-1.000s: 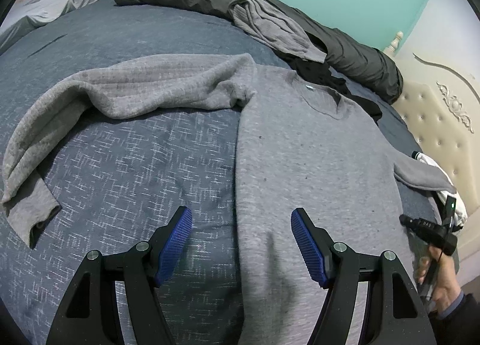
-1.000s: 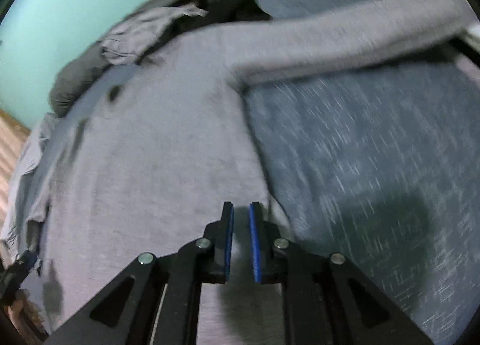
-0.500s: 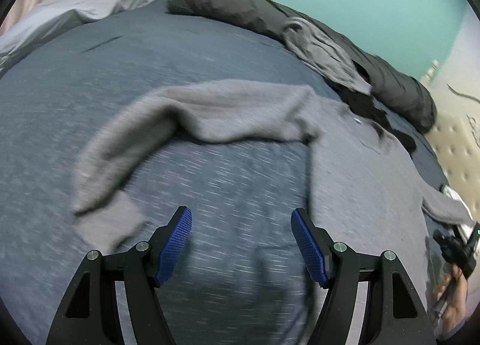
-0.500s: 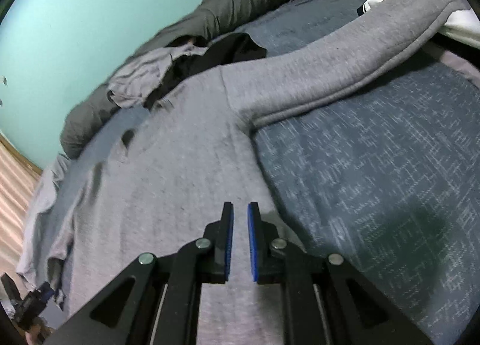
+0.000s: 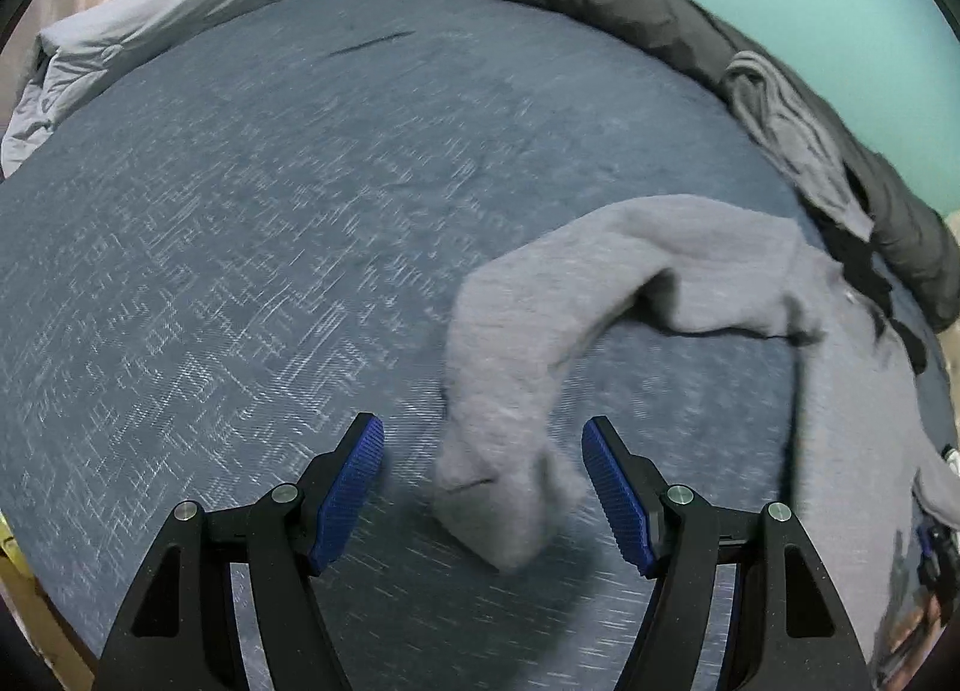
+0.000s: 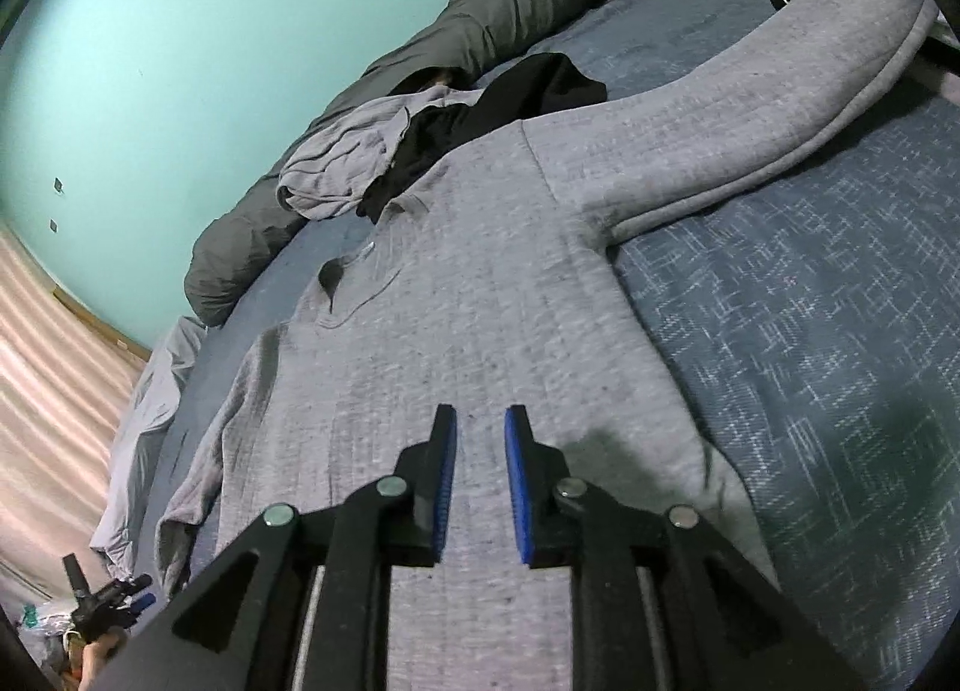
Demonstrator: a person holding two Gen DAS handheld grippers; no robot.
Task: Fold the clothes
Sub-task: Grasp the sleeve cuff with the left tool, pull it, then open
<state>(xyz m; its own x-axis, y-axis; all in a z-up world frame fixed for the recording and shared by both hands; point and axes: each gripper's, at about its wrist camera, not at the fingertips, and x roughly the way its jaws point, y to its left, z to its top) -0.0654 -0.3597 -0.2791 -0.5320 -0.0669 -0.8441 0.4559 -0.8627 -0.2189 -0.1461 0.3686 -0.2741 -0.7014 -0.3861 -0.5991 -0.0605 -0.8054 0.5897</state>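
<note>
Inspector: One grey sweatshirt (image 6: 480,331) is recorded, spread flat on the blue bedspread (image 5: 240,271). Is any fold noted in it?

Assessor: None is seen in the body, which lies open and face up. One sleeve (image 5: 540,343) is bent away from the body and curls back, its cuff (image 5: 492,511) lying between the fingers of the left gripper (image 5: 483,487). The other sleeve (image 6: 750,108) is stretched out from the far side of the body toward the headboard.

Inspector: How are the jaws reported?

Assessor: The left gripper's jaws are set wide apart, with the cuff in the gap but not pinched. The right gripper (image 6: 480,451) is held over the lower body of the sweatshirt, its jaws nearly together with a narrow gap; nothing is seen clamped.

Inspector: How far along is the work judged to be?

Assessor: The garment is laid out but not folded: both sleeves and the body remain to be brought in. A crumpled grey garment (image 6: 348,162) and a black one (image 6: 492,102) are noted beyond the sweatshirt's collar, against the dark bolster (image 5: 660,18), and are likewise unfolded.
</note>
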